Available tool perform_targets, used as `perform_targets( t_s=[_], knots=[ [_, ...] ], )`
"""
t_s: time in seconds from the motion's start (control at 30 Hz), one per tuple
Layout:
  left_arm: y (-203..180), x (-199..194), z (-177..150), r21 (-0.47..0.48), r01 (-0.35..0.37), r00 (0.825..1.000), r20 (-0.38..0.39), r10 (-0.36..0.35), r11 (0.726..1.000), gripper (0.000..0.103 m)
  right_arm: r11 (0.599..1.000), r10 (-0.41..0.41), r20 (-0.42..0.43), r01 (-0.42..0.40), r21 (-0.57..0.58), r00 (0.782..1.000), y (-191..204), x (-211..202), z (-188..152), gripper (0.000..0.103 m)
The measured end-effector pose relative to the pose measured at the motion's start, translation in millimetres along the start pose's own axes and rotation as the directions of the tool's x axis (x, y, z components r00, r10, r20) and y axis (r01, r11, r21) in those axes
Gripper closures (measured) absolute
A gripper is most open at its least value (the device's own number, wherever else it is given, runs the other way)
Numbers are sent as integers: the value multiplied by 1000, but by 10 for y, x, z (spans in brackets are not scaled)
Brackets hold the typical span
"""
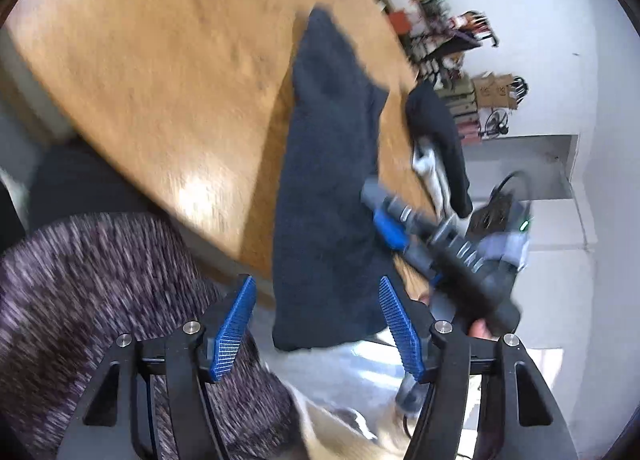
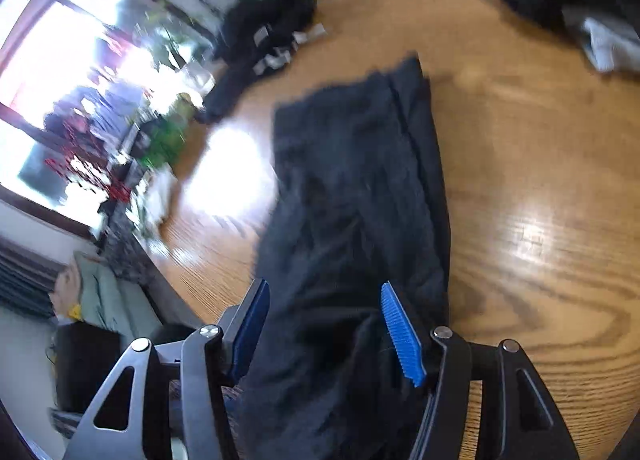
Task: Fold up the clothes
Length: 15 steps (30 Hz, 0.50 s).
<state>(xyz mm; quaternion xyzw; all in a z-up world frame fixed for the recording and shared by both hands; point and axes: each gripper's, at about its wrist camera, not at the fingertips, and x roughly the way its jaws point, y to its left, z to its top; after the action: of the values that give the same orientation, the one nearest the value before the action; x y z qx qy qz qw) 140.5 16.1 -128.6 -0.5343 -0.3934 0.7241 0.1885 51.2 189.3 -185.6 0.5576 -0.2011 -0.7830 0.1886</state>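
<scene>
Both grippers, left [image 1: 316, 324] and right [image 2: 324, 332], agape over dark garment [image 2: 356, 180] on wooden table [image 2: 540, 180]

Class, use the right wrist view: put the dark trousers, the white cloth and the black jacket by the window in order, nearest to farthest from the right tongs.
1. Dark trousers: lying between the open right tongs, stretching away across the table.
2. White cloth: far right, beside a dark garment.
3. Black jacket: far left edge, towards the window.
The last two are close; ranking tentative.
</scene>
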Motion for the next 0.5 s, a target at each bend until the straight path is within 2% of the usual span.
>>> perform_targets(
  t_s=[0.1,0.17,0.23,0.3,0.43,0.5],
  knots=[
    [-307,-97,186,188,-19,998,62,8,982,37,998,38,46,-40,40,998,-111,-164,-82,43],
    [-492,-3,393,274,12,999,40,-23,962,37,993,88,82,-94,74,993,-191,-367,-133,40],
    [-602,180,652,289,27,999,14,-32,957,40,989,120,101,-128,74,988,-198,-498,-147,39],
    [-608,456,907,254,14,999,-37,-5,967,60,987,151,119,-157,43,981,-140,-570,-105,39],
    [-413,859,1108,190,-67,989,-113,90,979,68,979,202,110,-204,-1,973,-17,-429,85,39],
    [-287,976,1115,163,-60,986,-147,84,985,68,979,205,73,-205,-4,976,-36,-239,205,39]
  ],
)
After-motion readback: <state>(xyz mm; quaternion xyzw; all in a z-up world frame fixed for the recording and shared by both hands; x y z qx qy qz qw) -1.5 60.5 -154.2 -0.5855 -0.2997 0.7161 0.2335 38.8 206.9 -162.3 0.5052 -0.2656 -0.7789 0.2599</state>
